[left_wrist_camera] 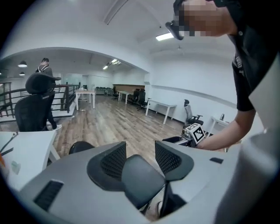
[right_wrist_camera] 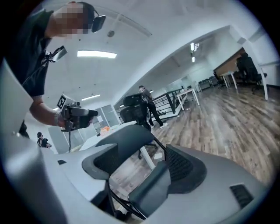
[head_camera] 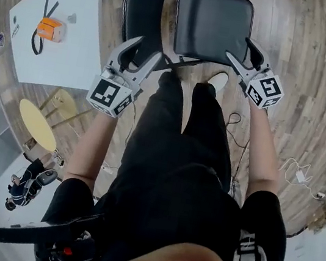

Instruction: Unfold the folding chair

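**Item 1: folding chair** point(head_camera: 212, 23). Black, with a padded seat and backrest on a thin dark frame. It stands on the wooden floor point(head_camera: 309, 71) directly in front of the person's legs. In the head view the seat point(head_camera: 213, 25) lies roughly flat, face up. The backrest point(head_camera: 143, 6) rises at its left side.

**Item 2: left hand-held gripper** point(head_camera: 141, 55). Grey, two-jawed, with a marker cube point(head_camera: 110, 96) at the rear, held at the lower edge of the backrest. In the left gripper view the jaws stand partly apart. The rounded black pad of the backrest point(left_wrist_camera: 142, 179) fills the gap and meets both ribbed pads, so the jaws are gripping it.

**Item 3: right hand-held gripper** point(head_camera: 245, 55). Same pattern, with its marker cube point(head_camera: 264, 89) nearest the wrist, placed at the near right corner of the seat. In the right gripper view the jaws are wide apart. The seat edge point(right_wrist_camera: 148, 188) lies between them against one ribbed pad, with floor showing in the gap on the other side. The jaws are not clamped on it.

**Item 4: counter** point(head_camera: 69, 61). White, left of the chair and well apart from it.
- It carries an orange object point(head_camera: 50, 28).
- It also carries a black strap point(head_camera: 39, 44).

**Item 5: surroundings**
- A round yellow table point(head_camera: 37, 124) stands below the counter in the head view.
- A white cable with an adapter point(head_camera: 297, 174) lies on the floor at the right.
- A white shoe point(head_camera: 219, 80) is just beneath the seat's front edge.
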### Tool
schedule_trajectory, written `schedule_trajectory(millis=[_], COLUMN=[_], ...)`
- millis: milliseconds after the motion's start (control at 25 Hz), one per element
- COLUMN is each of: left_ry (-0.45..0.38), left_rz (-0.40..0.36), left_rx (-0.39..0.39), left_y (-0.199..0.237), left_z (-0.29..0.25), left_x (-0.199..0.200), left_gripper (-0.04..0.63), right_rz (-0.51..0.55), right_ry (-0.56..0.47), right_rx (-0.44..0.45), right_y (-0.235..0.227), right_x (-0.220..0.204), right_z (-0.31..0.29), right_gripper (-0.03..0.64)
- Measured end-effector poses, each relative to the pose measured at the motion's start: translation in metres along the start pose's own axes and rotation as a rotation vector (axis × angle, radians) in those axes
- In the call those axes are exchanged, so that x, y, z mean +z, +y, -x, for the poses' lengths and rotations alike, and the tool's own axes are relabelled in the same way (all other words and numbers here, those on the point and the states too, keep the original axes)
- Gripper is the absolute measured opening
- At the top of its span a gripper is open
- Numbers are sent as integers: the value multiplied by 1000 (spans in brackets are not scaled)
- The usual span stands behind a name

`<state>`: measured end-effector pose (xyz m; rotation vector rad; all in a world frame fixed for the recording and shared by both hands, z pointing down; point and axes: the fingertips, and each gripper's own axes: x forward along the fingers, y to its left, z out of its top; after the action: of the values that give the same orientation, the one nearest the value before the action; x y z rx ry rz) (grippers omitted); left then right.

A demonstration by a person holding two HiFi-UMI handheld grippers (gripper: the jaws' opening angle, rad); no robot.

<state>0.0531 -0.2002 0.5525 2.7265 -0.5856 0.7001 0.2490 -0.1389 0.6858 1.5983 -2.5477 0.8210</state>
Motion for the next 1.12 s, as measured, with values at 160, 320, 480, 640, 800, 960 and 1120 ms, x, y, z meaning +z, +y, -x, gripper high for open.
schedule_trajectory(millis=[160,320,480,640,800,960,1120], left_ry=[-92,-199,-282,-390,-463,-442,-460], left_rz=[26,66,6,0,-5,-31,-94], left_rx=[-80,-196,-255,-254,-228,-213,-191], left_y=[-53,-103,-135,-151,-161,-177,-186], left_z=[10,24,53,82,101,112,122], left_x=[41,94,140,174,191,189,191], left_gripper=[209,209,193,114,70,18,5], right_rz=[126,169,216,259,312,316,332], right_ry=[-27,-117,-212,-274,-306,-331,-329], right_rx=[59,110,166,177,172,192,195], right_y=[73,126,183,214,235,263,277], right_x=[69,147,205,244,268,278,282], right_z=[38,77,103,124,135,150,151], right_gripper=[351,328,209,146,123,37,8])
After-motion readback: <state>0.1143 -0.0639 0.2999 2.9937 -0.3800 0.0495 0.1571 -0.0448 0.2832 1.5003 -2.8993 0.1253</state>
